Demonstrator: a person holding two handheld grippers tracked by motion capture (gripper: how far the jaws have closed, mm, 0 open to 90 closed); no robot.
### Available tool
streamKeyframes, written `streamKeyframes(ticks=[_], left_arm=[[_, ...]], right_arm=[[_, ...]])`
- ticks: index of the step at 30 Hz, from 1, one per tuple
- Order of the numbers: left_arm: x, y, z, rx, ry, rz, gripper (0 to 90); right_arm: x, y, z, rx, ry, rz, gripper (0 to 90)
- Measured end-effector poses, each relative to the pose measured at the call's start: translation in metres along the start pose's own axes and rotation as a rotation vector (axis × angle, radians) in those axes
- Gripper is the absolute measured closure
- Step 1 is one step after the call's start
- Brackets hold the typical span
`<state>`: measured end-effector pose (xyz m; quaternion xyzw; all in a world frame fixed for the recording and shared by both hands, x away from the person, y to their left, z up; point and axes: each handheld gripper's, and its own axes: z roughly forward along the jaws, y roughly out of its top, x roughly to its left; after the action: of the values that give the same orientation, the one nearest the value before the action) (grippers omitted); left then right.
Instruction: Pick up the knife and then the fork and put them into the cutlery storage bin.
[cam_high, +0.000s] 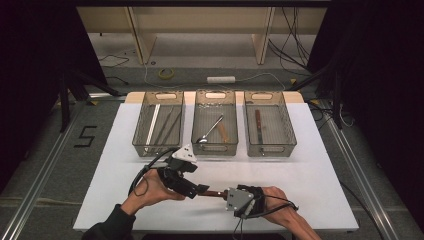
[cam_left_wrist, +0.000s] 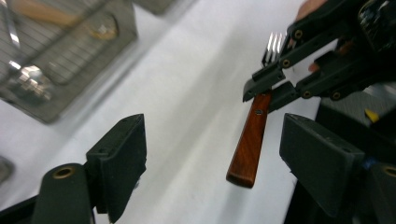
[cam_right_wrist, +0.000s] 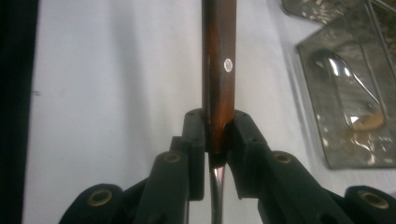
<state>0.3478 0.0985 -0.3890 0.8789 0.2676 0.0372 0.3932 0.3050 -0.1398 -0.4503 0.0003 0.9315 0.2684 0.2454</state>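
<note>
We've got the right gripper (cam_right_wrist: 215, 135) clamped on the fork (cam_left_wrist: 250, 140); left gripper (cam_left_wrist: 212, 158) wide open, wooden handle loose between its jaws

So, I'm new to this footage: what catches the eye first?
A wooden-handled fork hangs over the white table, clamped in the right hand-held gripper. The left hand-held gripper faces it with jaws wide apart around the handle's free end. Behind stand three mesh trays; the middle one holds a spoon.
</note>
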Motion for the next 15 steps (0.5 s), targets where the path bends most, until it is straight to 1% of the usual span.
streamKeyframes(ticks=[1,3,5,7,8,9,11,13,15], left_arm=[[0.001,-0.002,-0.001,-0.014,0.007,-0.012,21.4],[0.004,-0.006,-0.004,-0.047,0.030,-0.026,19.8],[0.006,-0.010,-0.007,-0.081,0.037,-0.042,19.6],[0.009,-0.016,-0.010,-0.113,0.057,-0.054,18.8],[0.010,-0.019,-0.011,-0.133,0.069,-0.062,18.8],[0.011,-0.022,-0.012,-0.151,0.077,-0.068,18.8],[0.014,-0.028,-0.016,-0.186,0.093,-0.089,18.8],[0.016,-0.034,-0.019,-0.212,0.101,-0.105,18.7],[0.018,-0.039,-0.022,-0.236,0.117,-0.119,18.4]], right_arm=[[-0.002,-0.002,-0.001,0.005,0.001,0.008,78.3],[-0.006,-0.006,-0.002,0.015,-0.012,0.025,78.3],[-0.011,-0.010,-0.004,0.021,-0.020,0.051,78.3],[-0.017,-0.014,-0.006,0.026,-0.027,0.079,78.3],[-0.020,-0.015,-0.008,0.024,-0.036,0.096,78.3],[-0.022,-0.017,-0.009,0.019,-0.037,0.127,78.3],[-0.028,-0.020,-0.011,0.016,-0.051,0.162,78.3],[-0.034,-0.023,-0.014,0.019,-0.062,0.210,78.3],[-0.041,-0.026,-0.016,0.013,-0.061,0.246,78.3]])
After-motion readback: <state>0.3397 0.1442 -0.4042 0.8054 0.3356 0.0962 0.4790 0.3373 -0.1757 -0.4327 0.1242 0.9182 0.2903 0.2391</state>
